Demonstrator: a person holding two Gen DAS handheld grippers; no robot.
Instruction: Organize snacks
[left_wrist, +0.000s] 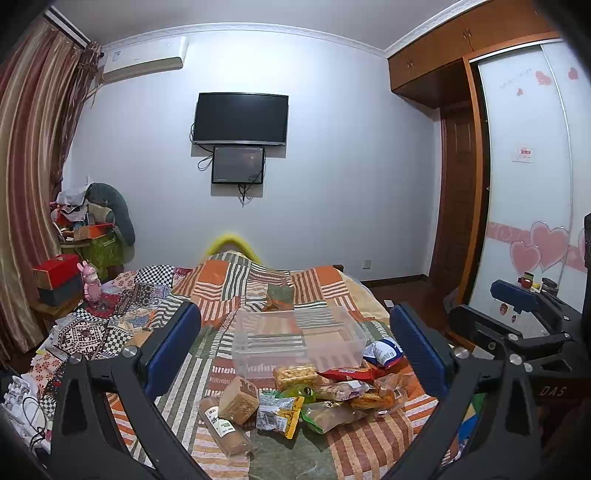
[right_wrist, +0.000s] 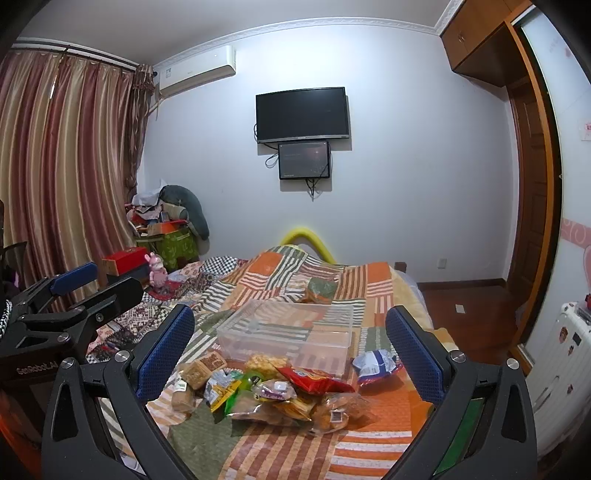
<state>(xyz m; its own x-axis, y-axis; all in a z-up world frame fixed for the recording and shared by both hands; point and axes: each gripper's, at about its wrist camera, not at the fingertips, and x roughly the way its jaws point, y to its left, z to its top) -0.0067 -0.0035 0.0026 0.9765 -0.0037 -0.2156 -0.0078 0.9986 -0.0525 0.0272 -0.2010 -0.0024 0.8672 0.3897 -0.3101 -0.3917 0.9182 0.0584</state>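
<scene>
A pile of packaged snacks (left_wrist: 314, 398) lies on the patchwork bed cover, also in the right wrist view (right_wrist: 273, 391). It holds bread packs, a red bag (right_wrist: 314, 380) and a blue-white bag (right_wrist: 376, 363) off to the right. An empty clear plastic box (left_wrist: 299, 339) stands just behind the pile and shows in the right wrist view (right_wrist: 288, 332). My left gripper (left_wrist: 295, 350) is open and empty above the pile. My right gripper (right_wrist: 290, 350) is open and empty too. The right gripper shows at the left view's right edge (left_wrist: 517, 306).
The bed (left_wrist: 229, 291) with orange, green and white patchwork fills the foreground. A pink toy (left_wrist: 90, 284) and red box (left_wrist: 55, 275) sit at the left. Curtains (right_wrist: 66, 166) hang left; a wardrobe (left_wrist: 517, 166) stands right. A white suitcase (right_wrist: 565, 369) stands beside the bed.
</scene>
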